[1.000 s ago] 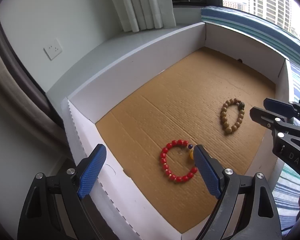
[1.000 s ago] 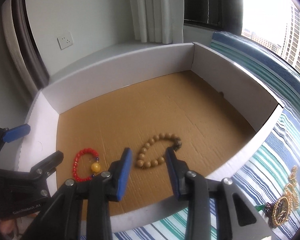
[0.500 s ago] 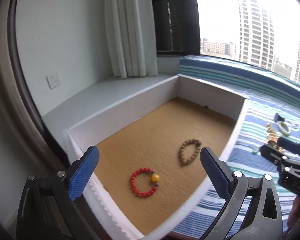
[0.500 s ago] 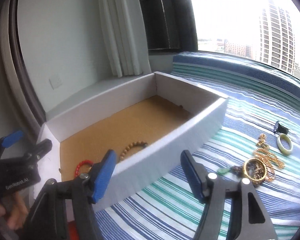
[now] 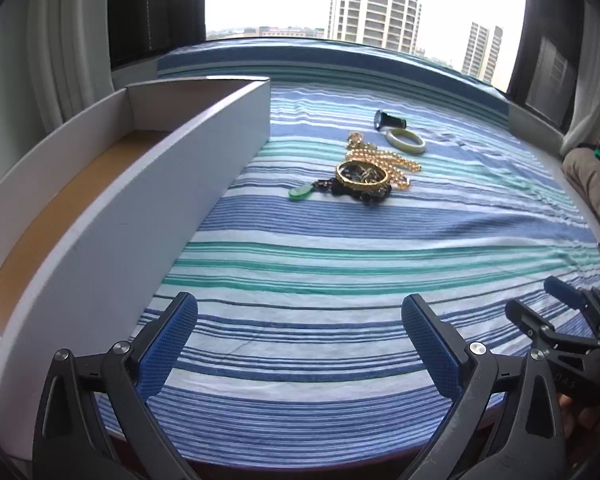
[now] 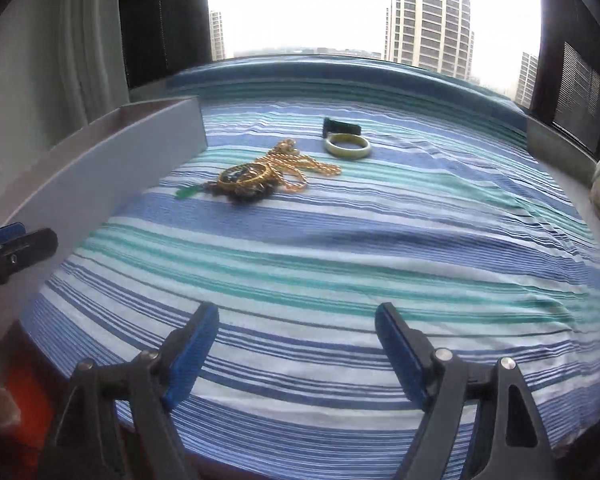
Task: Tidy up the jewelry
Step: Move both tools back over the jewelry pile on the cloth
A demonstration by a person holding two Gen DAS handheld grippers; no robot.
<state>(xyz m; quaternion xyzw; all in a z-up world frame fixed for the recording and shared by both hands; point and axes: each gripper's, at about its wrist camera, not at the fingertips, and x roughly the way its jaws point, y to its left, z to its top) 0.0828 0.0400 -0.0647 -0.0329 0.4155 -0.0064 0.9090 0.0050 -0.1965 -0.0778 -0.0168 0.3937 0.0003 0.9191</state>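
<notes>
2 grippers are aimed at the jewelry pile on the far striped cloth, right of the box. Left gripper is spread empty; right gripper is widening, nothing between. 1 piece should be singled out, best the separate pale bangle.

Ahead and to the left of the left gripper, the white box shows only a strip of brown floor, its near wall hiding the rest of the inside and the picture's left edge cutting its near corner. Far ahead of the right gripper, whose jaws are opening on nothing, the jewelry heap is a smeared tangle: the gold bangle overlaps a dark piece beneath that cannot be told, and the small dark object behind the pale bangle is too small to name. Both grippers' handles run off the bottom edges.
</notes>
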